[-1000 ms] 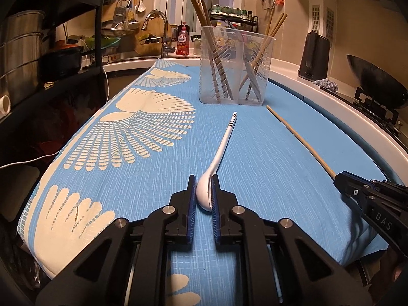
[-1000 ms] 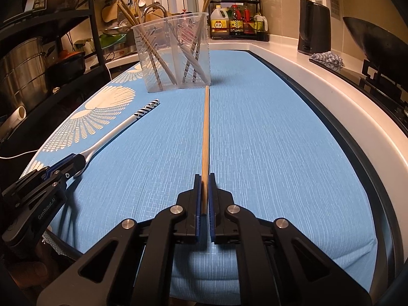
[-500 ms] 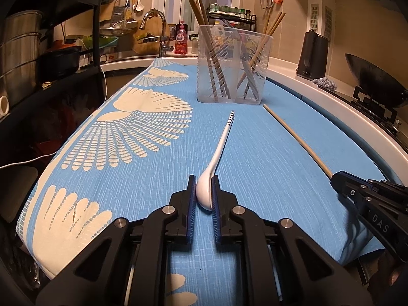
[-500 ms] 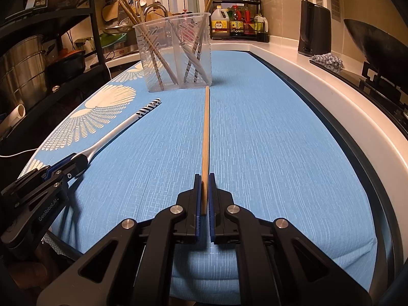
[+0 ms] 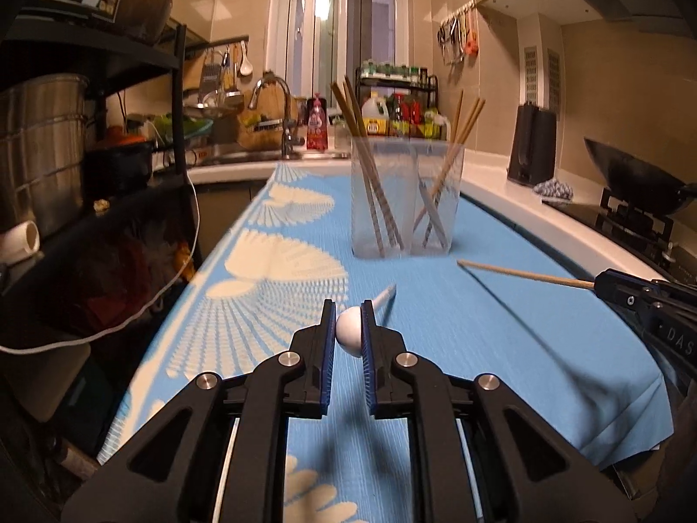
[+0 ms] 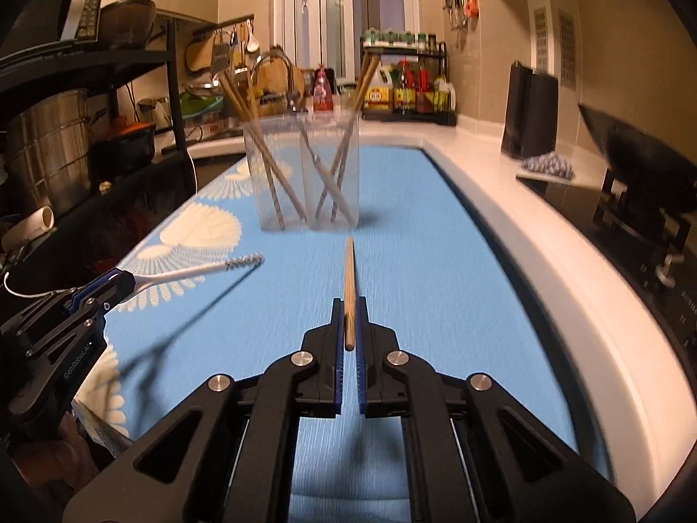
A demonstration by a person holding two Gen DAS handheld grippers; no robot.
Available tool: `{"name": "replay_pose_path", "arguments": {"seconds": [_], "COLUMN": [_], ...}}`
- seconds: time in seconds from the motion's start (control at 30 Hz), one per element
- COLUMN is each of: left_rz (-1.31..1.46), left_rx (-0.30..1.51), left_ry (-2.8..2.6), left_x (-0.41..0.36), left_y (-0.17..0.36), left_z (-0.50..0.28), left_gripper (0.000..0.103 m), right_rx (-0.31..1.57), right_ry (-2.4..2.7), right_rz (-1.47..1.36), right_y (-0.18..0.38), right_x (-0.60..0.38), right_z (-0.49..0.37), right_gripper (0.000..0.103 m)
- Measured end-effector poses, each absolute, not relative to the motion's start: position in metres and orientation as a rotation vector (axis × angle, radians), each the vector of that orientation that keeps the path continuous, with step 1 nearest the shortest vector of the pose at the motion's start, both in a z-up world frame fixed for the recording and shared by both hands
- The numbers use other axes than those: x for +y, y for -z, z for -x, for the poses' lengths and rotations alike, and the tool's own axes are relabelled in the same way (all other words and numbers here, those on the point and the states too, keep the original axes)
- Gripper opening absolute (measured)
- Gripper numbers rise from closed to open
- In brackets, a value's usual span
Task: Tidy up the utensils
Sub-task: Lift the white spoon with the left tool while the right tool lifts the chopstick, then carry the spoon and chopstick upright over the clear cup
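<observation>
White ceramic-looking spoon (image 5: 348,334), likely slippery, sits clamped by its bowl in the left gripper (image 5: 348,327); the right gripper (image 6: 348,327) pinches a light, stiff wooden chopstick (image 6: 349,279) at its end.

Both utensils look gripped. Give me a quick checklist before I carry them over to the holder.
1. Left gripper shut on the spoon at its bowl: ok.
2. Right gripper shut on the chopstick near its end: ok.
3. Both utensils off the blue cloth, shadows showing beneath them: ok.
4. Holder upright on the cloth ahead: ok.
5. Room in the holder: chopsticks already lean in both halves, but gaps remain: ok.
6. Which compartment takes spoons: cannot tell.
</observation>
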State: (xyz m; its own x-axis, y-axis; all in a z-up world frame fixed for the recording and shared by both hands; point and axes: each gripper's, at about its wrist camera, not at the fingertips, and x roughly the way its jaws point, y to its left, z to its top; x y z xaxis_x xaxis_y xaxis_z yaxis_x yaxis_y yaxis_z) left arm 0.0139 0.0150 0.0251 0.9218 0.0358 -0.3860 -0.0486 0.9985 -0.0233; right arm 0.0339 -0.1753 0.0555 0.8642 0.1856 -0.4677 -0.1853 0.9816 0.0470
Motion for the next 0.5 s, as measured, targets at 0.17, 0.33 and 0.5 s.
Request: {"name": "replay_pose_path", "arguments": {"seconds": [0.17, 0.33, 0.5], "left_rz": [0.025, 0.011, 0.002], "left_rx": [0.352, 0.33, 0.313], "left_ry": [-0.028, 0.002, 0.03], "left_x": [0.018, 0.021, 0.026], "left_y": [-0.048, -0.07, -0.101], "left_z": [-0.018, -0.022, -0.032], "left_gripper": [0.011, 0.012, 0.012], "right_rx": [0.425, 0.378, 0.375], "right_ry": [-0.193, -0.211, -0.238], "right_rz": [0.007, 0.007, 0.016], "right_y": [-0.085, -0.115, -0.143], "right_x": [-0.18, -0.184, -0.183], "right_z": [-0.035, -0.044, -0.061], "right_gripper": [0.005, 0.005, 0.005]}}
